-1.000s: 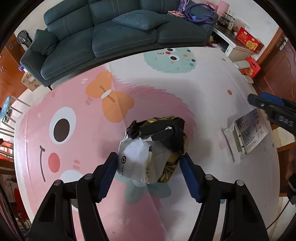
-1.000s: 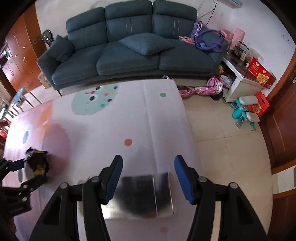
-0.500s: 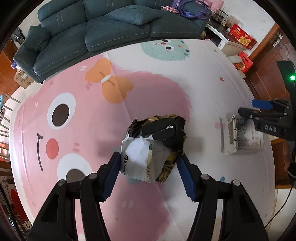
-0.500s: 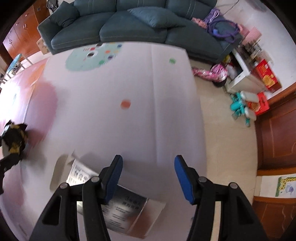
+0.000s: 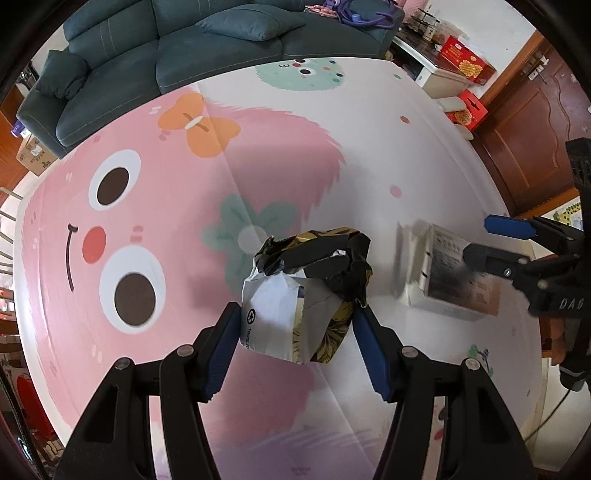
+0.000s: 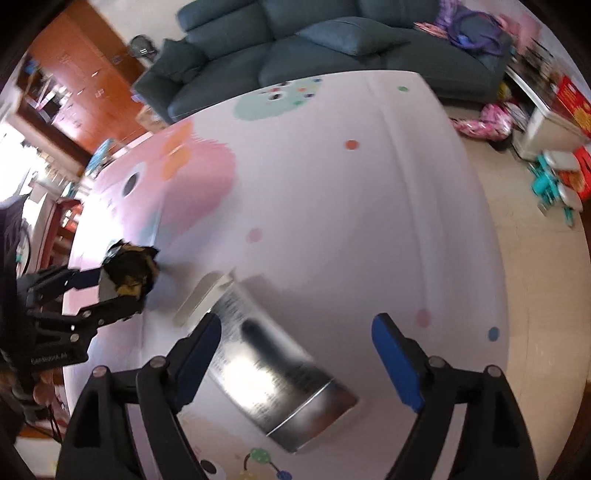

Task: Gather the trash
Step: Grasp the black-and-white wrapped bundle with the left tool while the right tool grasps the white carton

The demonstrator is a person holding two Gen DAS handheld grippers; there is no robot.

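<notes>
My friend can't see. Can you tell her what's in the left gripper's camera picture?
The left gripper clamps a crumpled black-and-gold snack bag above a pink cartoon play mat. To the right, the open right gripper reaches over a silver carton.

A large cartoon play mat [image 5: 258,155] — pink face, orange bow, green blob — covers the floor in front of a dark teal sofa [image 5: 207,40] with a loose cushion [image 5: 251,24]. Beige tile floor [image 6: 524,258] lies beyond the mat's edge; reddish wooden doors [image 5: 524,125] and cabinets [image 6: 85,92] line the sides — daylight is bright.
</notes>
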